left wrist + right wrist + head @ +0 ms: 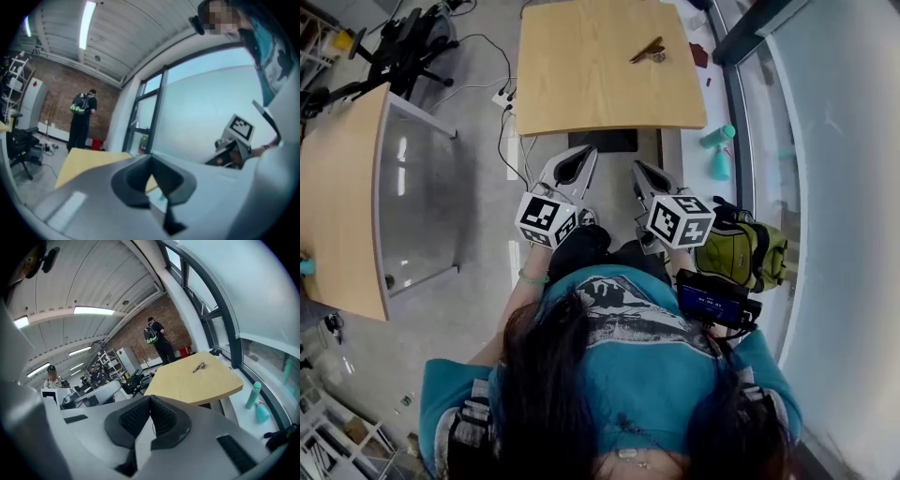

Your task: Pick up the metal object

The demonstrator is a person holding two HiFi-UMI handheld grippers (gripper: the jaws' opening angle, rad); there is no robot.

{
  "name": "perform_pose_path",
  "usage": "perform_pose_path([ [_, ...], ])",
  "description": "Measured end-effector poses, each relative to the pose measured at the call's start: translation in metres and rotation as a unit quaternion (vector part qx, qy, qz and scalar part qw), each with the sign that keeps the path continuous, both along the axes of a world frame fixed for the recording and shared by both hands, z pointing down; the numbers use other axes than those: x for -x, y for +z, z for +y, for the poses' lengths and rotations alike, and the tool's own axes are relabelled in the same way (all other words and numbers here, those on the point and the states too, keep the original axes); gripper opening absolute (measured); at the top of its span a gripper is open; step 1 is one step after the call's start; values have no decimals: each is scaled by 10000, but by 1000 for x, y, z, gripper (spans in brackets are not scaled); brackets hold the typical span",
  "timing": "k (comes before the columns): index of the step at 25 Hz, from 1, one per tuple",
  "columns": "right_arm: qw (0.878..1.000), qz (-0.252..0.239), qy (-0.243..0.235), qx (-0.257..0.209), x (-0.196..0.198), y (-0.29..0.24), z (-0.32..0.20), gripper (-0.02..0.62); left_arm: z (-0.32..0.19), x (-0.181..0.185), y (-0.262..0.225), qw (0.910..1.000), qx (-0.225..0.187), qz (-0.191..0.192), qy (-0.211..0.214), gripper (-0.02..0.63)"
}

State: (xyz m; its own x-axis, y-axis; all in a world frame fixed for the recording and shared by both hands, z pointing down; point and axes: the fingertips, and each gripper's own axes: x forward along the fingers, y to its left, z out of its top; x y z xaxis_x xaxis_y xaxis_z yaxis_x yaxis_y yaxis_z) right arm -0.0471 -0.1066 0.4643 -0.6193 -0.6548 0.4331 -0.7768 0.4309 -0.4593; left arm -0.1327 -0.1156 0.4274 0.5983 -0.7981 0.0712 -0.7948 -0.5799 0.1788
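One metal object (649, 51) upper centre on one wooden table (581, 89), two grippers below it, left gripper (579, 155) and right gripper (638, 169), both closed, empty, two teal bottles (718, 137) right.

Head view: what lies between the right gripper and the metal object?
The head view shows only bare light wooden tabletop between the right gripper and the small metal object.

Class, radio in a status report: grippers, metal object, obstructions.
Left gripper shut, empty. Right gripper shut, empty. Metal object untouched on table, ahead of both. Nothing in the way.
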Motion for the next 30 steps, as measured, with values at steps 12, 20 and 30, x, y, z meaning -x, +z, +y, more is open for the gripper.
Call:
perform_pose_path([
  [12, 9966, 261, 732, 273, -43, 15, -82, 9, -76, -9, 18, 9984, 243, 329, 391, 3],
  [20, 9946, 202, 897, 492, -96, 35, -210, 11, -161, -9, 35, 9987, 421, 271, -43, 3],
  [30, 9826, -444, 629, 1688, -120, 115, -400, 133, -249, -14, 51, 9953, 743, 221, -572, 3],
])
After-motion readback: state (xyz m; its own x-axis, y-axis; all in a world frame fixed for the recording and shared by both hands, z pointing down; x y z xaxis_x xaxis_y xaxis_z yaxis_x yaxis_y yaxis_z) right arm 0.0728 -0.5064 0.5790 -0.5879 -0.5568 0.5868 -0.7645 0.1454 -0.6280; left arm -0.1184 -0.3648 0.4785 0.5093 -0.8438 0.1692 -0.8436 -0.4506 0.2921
